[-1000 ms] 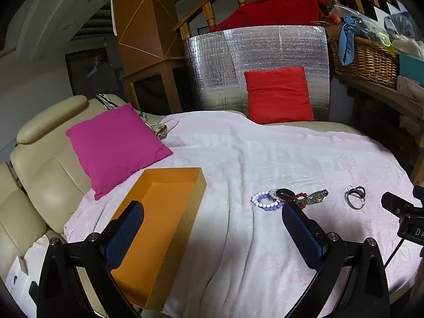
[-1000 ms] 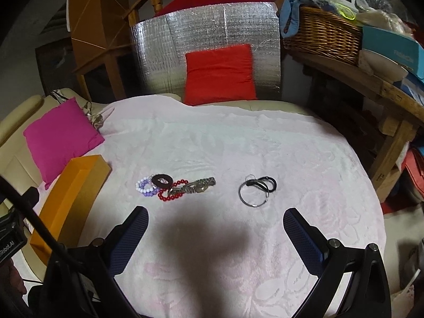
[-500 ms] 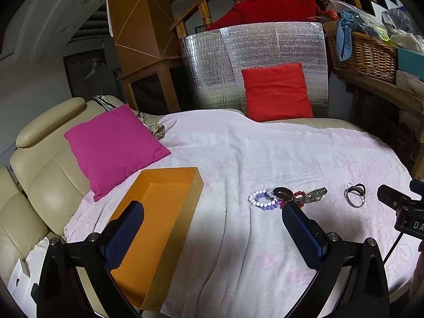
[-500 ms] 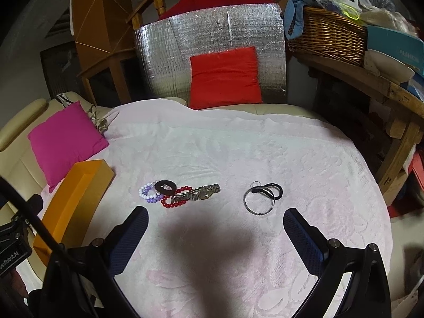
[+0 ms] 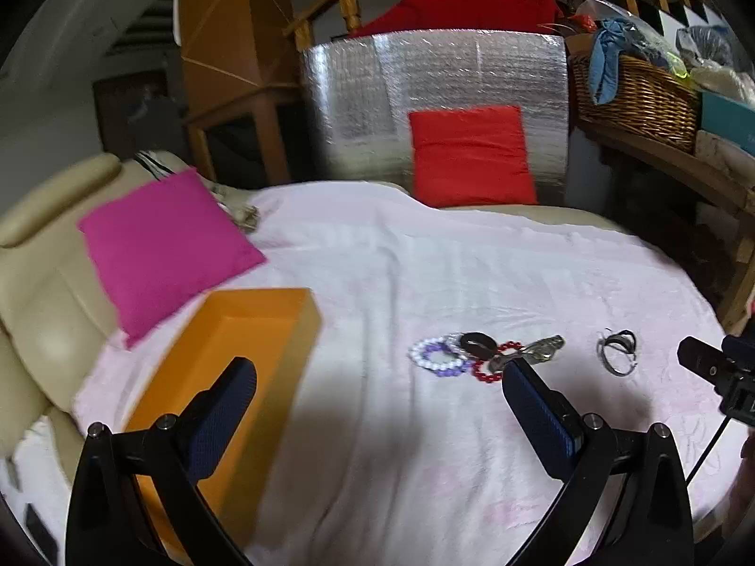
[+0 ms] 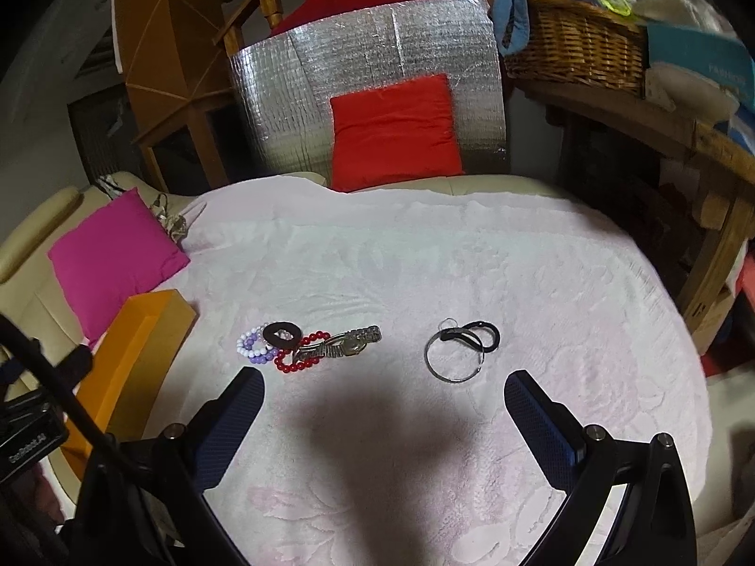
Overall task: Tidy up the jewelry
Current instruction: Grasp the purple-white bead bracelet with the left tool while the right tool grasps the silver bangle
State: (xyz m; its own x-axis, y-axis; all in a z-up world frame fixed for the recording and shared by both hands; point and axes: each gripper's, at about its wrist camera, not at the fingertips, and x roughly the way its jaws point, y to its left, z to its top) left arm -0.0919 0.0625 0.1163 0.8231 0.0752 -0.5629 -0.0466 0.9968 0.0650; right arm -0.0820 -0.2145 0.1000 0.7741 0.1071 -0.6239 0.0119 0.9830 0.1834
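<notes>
An open orange box (image 5: 226,377) lies on the pale pink blanket at the left; it also shows in the right wrist view (image 6: 137,353). A heap of jewelry lies mid-blanket: a white-purple bead bracelet (image 6: 252,346), a dark ring (image 6: 281,332), a red bead bracelet (image 6: 297,358) and a metal watch (image 6: 344,346). To their right lie a silver bangle (image 6: 453,358) and a black hair tie (image 6: 483,332). My left gripper (image 5: 377,387) is open, above the blanket between box and heap (image 5: 472,353). My right gripper (image 6: 383,401) is open, just short of the jewelry.
A magenta pillow (image 5: 160,245) lies on the cream sofa (image 5: 42,292) at the left. A red pillow (image 6: 394,132) leans on a silver foil panel (image 6: 358,89) at the back. A wicker basket (image 6: 571,47) stands on a wooden shelf at the right.
Both grippers have moved forward and a little lower toward the jewelry, which now looks larger. Nothing has been taken hold of; both stay open.
</notes>
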